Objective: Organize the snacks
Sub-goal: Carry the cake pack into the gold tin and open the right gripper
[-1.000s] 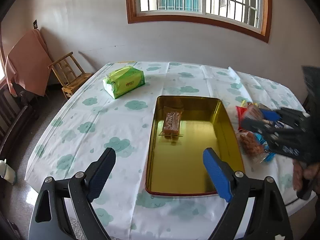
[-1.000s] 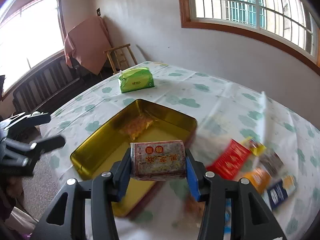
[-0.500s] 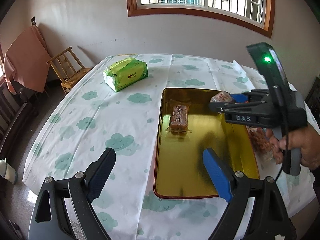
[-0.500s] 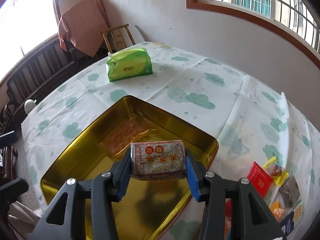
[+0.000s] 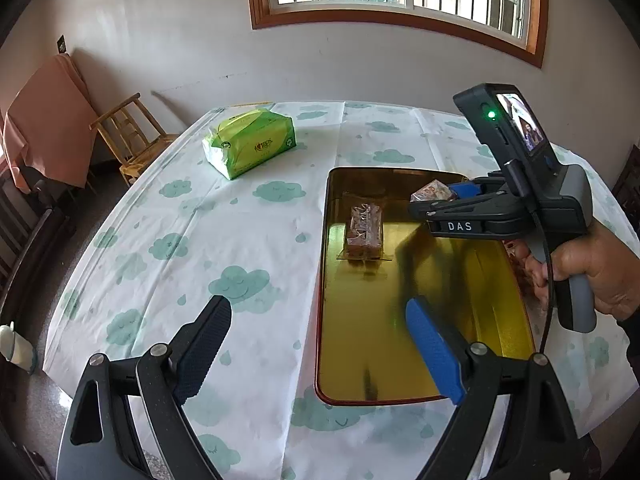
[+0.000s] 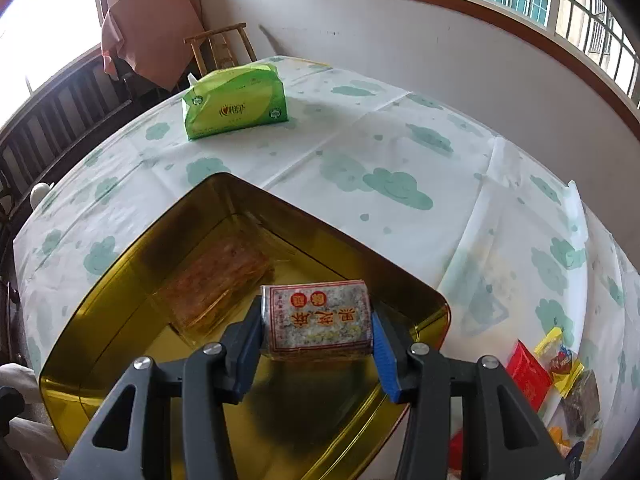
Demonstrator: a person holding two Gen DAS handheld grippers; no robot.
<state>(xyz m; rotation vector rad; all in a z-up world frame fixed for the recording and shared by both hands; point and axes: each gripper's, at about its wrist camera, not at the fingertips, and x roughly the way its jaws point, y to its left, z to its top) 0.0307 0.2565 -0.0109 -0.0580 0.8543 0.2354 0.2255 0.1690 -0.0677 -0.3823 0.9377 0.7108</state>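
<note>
Fingers [image 6: 250, 344] of our right gripper [image 6: 316, 340] clench a speckled snack packet [image 6: 316, 320].
It hangs level over the gold tin [image 6: 132, 264]; our left gripper [image 5: 316, 344] hovers released nearby.

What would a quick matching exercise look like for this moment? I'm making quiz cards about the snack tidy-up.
Things:
1. grey snack packet
2. clear-wrapped snack bar
3. green tissue pack
4. left gripper

States:
A. lying in the gold tin
B. open, holding nothing
C. clamped in the right gripper
D. on the tablecloth, outside the tin

Pairs: 1-C, 2-A, 3-D, 4-B
</note>
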